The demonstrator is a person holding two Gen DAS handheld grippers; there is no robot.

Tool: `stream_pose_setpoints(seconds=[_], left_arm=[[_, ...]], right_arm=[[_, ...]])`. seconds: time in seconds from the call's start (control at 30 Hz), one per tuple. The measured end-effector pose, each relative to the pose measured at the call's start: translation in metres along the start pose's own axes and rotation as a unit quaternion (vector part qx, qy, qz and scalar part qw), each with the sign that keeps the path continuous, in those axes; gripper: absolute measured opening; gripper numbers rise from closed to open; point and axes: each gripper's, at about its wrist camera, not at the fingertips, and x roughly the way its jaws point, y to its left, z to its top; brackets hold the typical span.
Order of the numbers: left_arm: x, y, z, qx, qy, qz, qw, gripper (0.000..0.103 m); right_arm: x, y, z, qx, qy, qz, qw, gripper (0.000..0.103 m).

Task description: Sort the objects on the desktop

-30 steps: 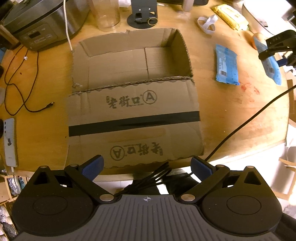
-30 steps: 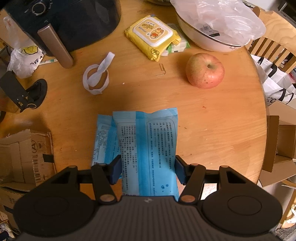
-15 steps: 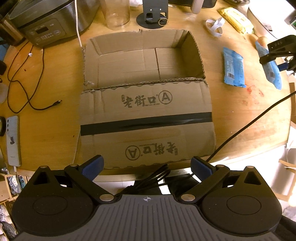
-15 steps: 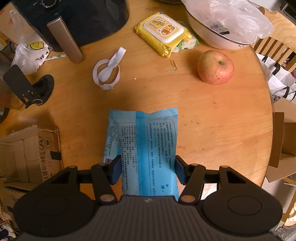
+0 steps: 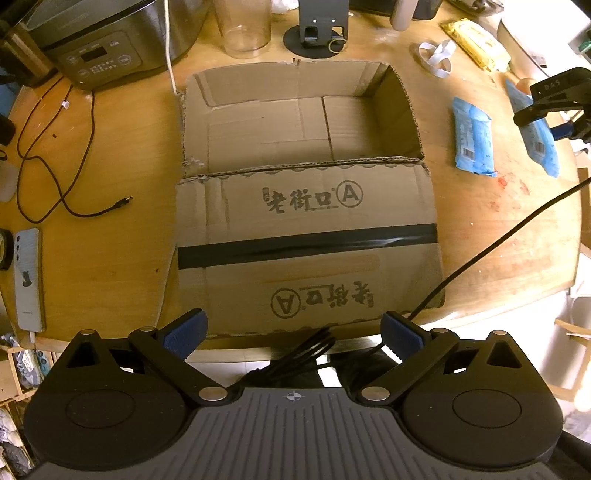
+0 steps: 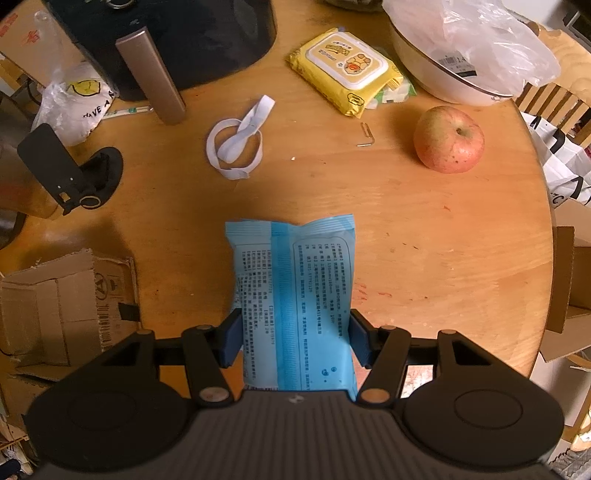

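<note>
An open cardboard box lies on the round wooden table, its taped flap folded out toward me. My left gripper hangs open over the table's near edge with nothing between its fingers. My right gripper is shut on a light blue wipes pack, held above the table right of the box. In the left wrist view the right gripper shows at the far right with that pack. A second blue pack lies flat beside it.
A rice cooker, clear cup, loose cable and phone sit left of the box. An air fryer, white band, yellow wipes pack, apple and covered bowl stand beyond the held pack.
Both grippers have drifted left. The held pack now covers the second pack in the right wrist view, and more of the box shows there. Neither gripper's jaws have changed.
</note>
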Motion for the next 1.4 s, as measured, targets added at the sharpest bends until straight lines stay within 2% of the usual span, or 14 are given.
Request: stream_pose_setpoints(seconds=[1.4], left_arm=[[0.002,0.057,-0.006,-0.026,-0.001,-0.007,0.9996,0.103]], right_arm=[[-0.001,0.088,-0.004,-0.028,-0.005,0.011,1.000,0.057]])
